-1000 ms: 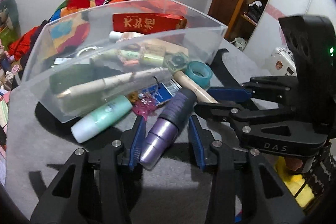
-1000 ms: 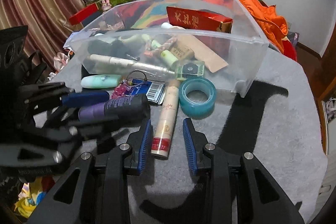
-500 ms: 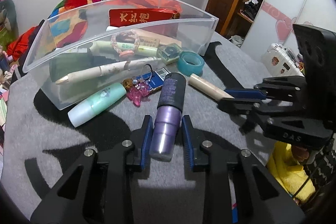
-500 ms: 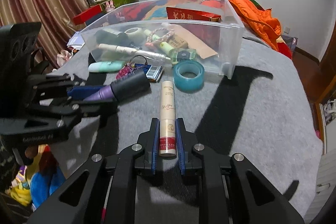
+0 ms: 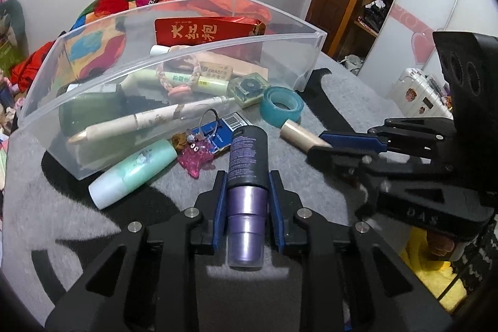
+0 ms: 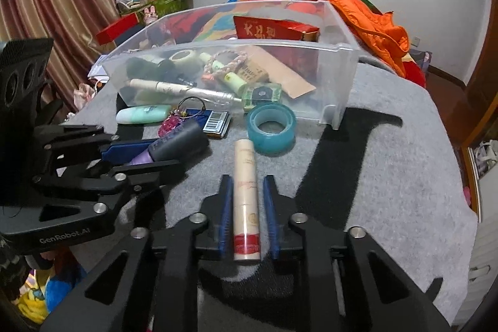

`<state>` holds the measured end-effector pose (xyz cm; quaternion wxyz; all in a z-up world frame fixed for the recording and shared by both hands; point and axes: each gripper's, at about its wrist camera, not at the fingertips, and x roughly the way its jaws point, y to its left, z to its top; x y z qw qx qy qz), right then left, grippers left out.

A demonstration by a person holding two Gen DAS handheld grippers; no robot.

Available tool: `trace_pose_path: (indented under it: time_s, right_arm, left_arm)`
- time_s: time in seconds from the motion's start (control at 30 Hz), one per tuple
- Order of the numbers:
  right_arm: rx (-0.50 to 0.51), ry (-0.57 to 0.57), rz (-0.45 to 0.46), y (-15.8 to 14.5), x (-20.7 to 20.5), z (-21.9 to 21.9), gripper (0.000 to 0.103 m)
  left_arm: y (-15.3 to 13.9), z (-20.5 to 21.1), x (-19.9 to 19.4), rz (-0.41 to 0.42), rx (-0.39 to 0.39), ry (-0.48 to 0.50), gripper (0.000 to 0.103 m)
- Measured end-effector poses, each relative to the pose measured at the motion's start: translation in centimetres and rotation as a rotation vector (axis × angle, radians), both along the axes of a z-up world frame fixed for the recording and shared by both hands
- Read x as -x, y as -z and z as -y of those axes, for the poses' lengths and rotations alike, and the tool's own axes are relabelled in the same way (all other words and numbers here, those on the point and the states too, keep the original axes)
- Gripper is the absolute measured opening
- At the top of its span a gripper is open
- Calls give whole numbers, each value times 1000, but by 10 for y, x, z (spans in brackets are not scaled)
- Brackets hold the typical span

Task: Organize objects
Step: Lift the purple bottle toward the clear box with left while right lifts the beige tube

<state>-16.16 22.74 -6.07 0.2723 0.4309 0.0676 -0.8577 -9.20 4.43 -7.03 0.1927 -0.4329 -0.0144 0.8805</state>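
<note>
A purple bottle with a dark cap [image 5: 247, 151] lies on the grey cloth with its cap toward the bin. My left gripper [image 5: 247, 176] is closing on it, and its blue pads press both sides. From the right wrist view, that gripper [image 6: 162, 154] and bottle [image 6: 179, 140] sit at the left. My right gripper [image 6: 246, 179] is shut on a slim beige tube [image 6: 246, 164] with a red band. The tube's far end [image 5: 298, 134] sticks out past the right gripper [image 5: 317, 142]. A clear plastic bin [image 5: 218, 49] stands behind, holding several small items.
A teal tape roll [image 6: 270, 126], a mint-green bottle [image 6: 143, 114], a pink charm on a ring [image 5: 196, 154] and a blue barcode card [image 6: 216, 120] lie loose in front of the bin. Bedding and clothes are piled behind it. The grey cloth's edge drops off at the right.
Both pairs of jaws have closed from wide open: the left onto the purple bottle, the right onto the beige tube. The bin now looks a little farther off.
</note>
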Motion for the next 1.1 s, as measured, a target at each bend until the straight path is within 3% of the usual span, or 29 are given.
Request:
trace_pose_path:
  time_s: [0.4,0.67,0.73,0.8,0.83,1.0,1.1]
  right_arm:
    - [60,17,-96,-34,-9,0,11]
    - [31,37,-113,-38,-8,-5,12]
    - [18,27,-73,-30,-5,-5,19]
    - [2,24,-54,-21,-5,-5,39]
    - [-7,24,-51,-17,-5,-4,41]
    - [-33,22,-10,6,-2,1,40]
    - [-30,41,-31,6,-2,-2,23]
  left_arm:
    - [-32,7,-13,-82,-83,-34,25]
    - [-62,26,-21,-159,-128,-85,25]
    - [-68,31,-22,-176,-138,-99,25]
    - [-74,36,-23,-195,-140,-115,25]
    - [-77,39,-23,-203,-140,-123,25]
    - [-91,54,-16,-240,-145,-162,25]
    - [-100,62,-13,-266,-140,-189,25]
